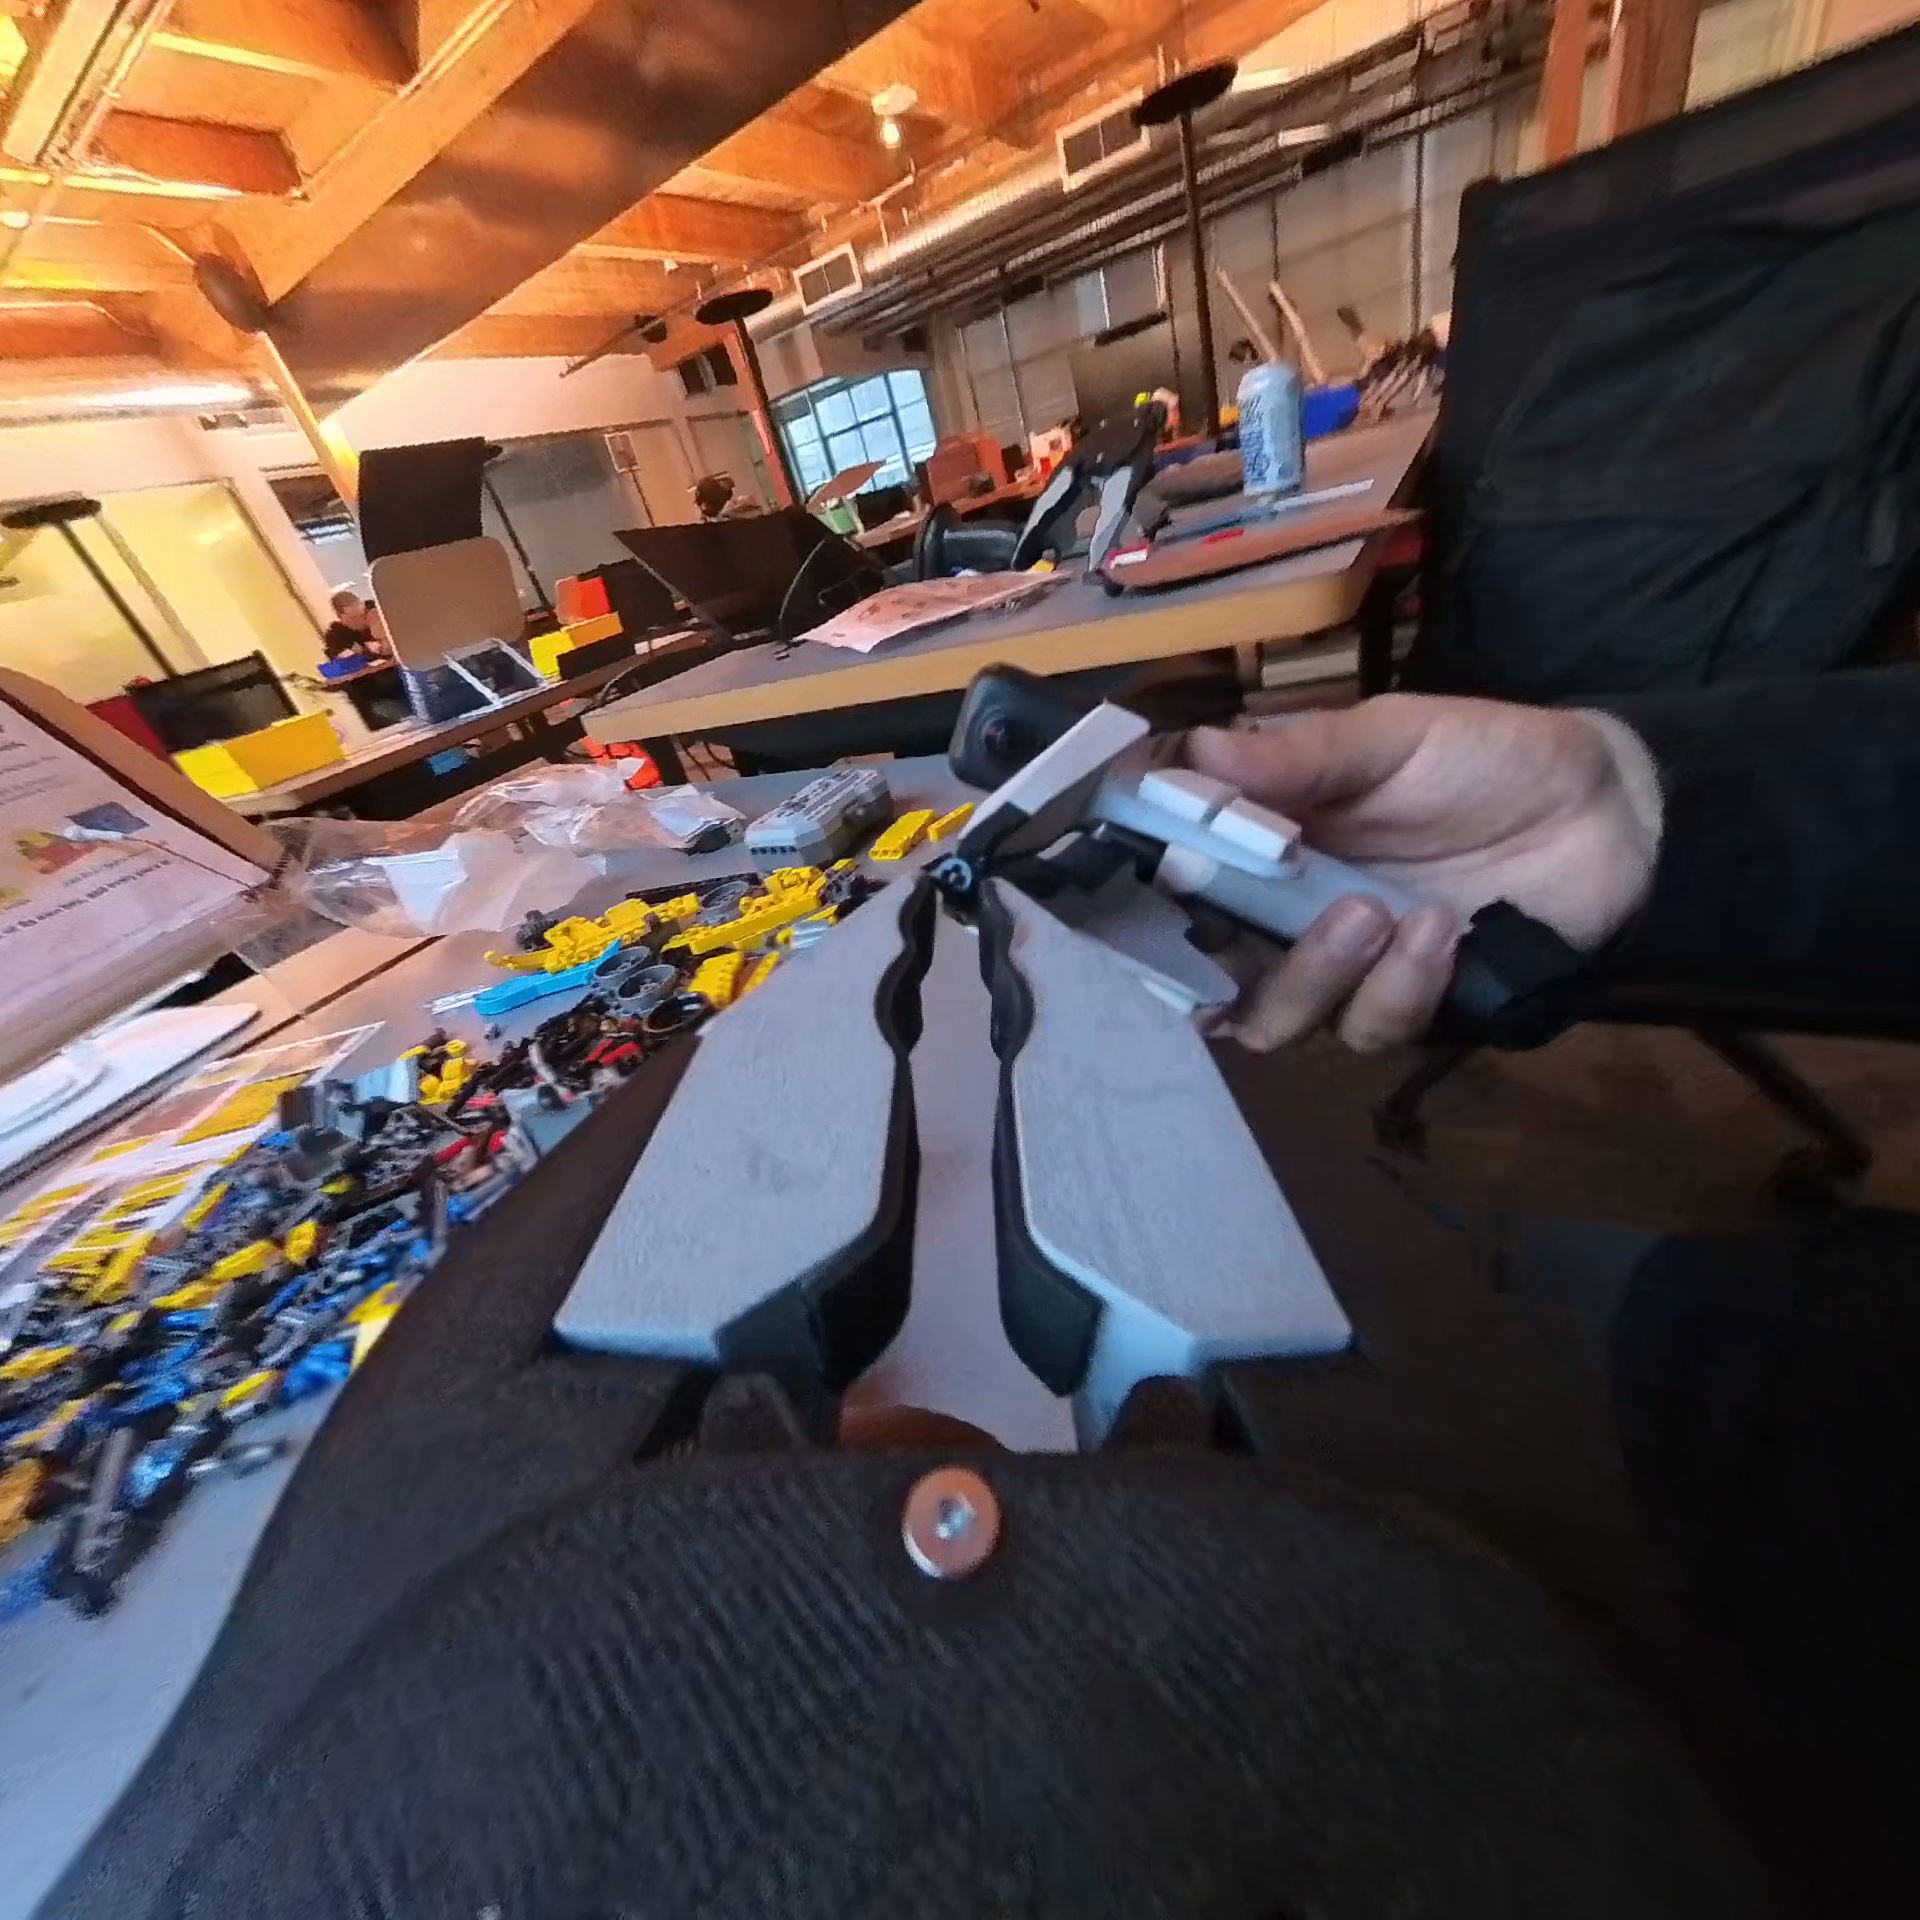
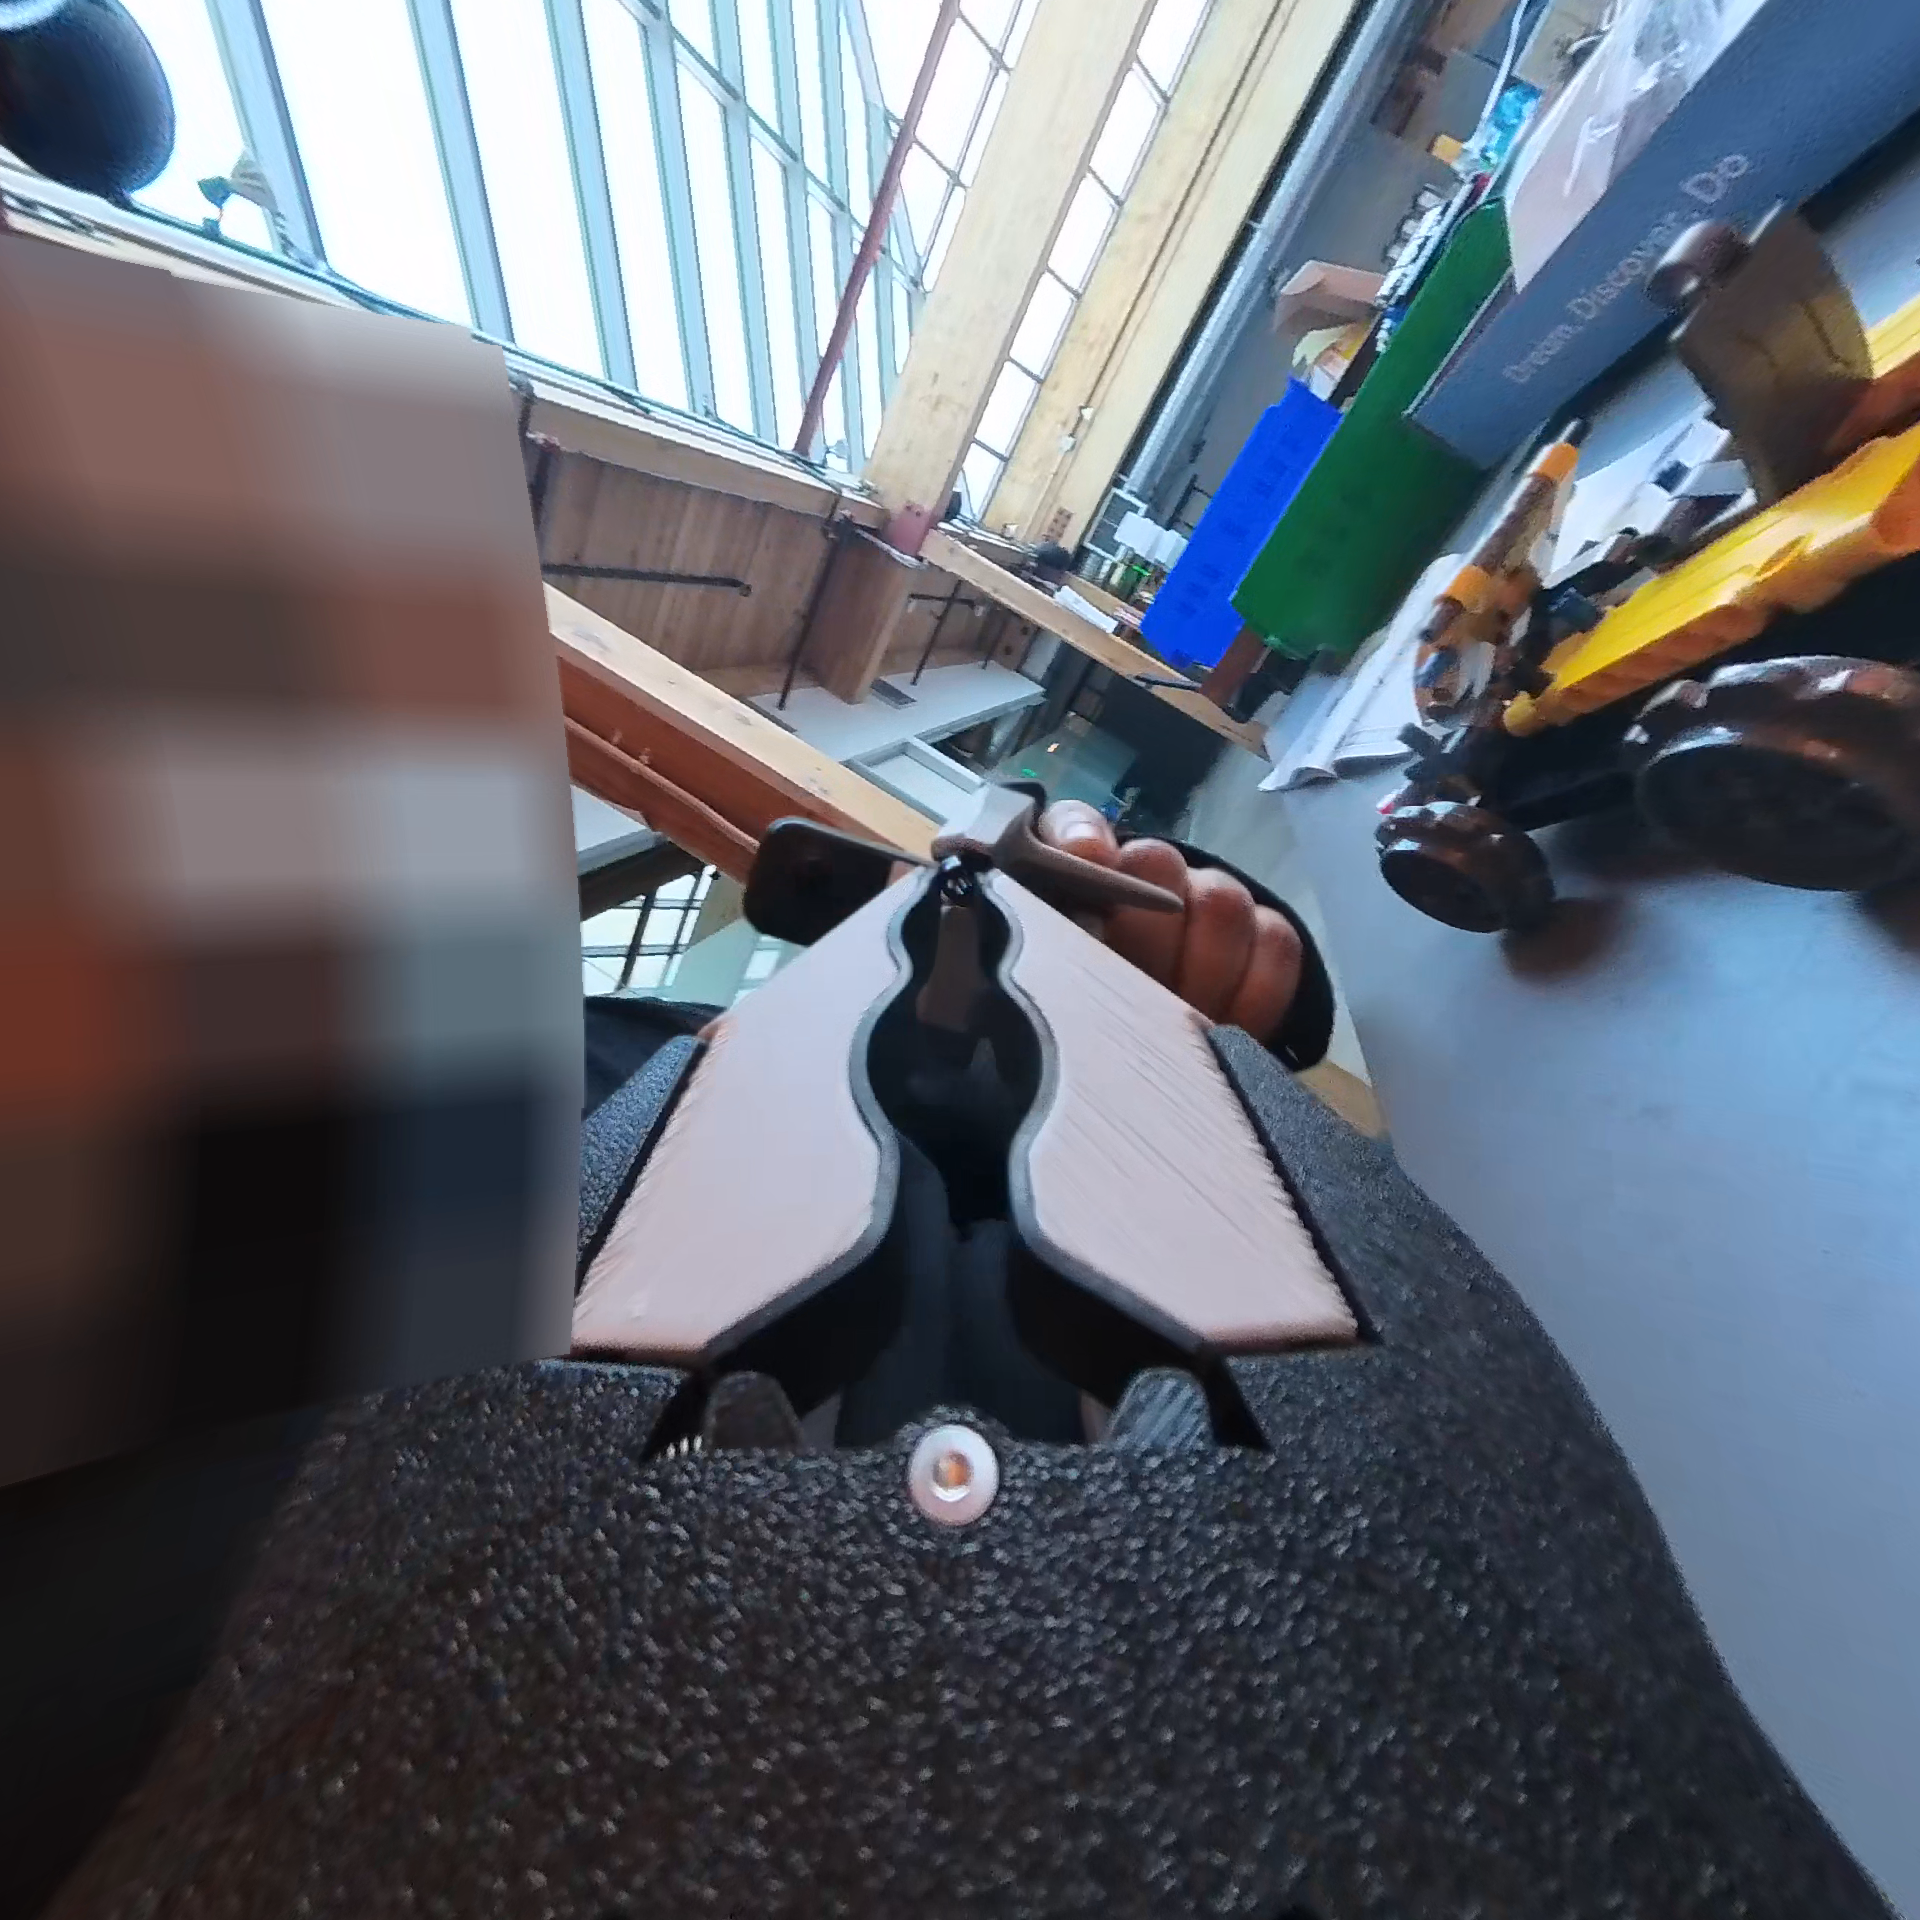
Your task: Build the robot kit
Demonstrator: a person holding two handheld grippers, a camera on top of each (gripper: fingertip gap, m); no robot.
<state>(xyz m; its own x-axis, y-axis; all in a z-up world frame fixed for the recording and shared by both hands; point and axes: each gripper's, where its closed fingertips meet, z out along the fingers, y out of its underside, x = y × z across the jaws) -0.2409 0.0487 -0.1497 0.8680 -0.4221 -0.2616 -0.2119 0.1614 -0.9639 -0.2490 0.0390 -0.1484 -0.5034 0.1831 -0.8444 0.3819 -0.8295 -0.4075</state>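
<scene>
In the left wrist view my left gripper (image 1: 951, 885) has its grey fingers closed to a narrow point on a small black part (image 1: 949, 875), held in the air above the table edge. My right gripper (image 1: 975, 850), held by a hand (image 1: 1455, 821), comes in from the right and its tips meet the same spot. In the right wrist view my right gripper (image 2: 956, 868) is closed tip to tip on a small black part (image 2: 957, 883). The left gripper (image 2: 987, 831) and the hand (image 2: 1205, 925) holding it sit just beyond. Whether the grippers share one part or hold separate ones is unclear.
A grey table (image 1: 135, 1704) carries a heap of yellow, blue and black building pieces (image 1: 260, 1226), a grey block (image 1: 821, 821), clear plastic bags (image 1: 488, 842) and an open booklet (image 1: 94, 831). A yellow wheeled model (image 2: 1714, 644) and a blue-grey box (image 2: 1662, 239) stand to the right. The grippers are tip to tip, or close to it.
</scene>
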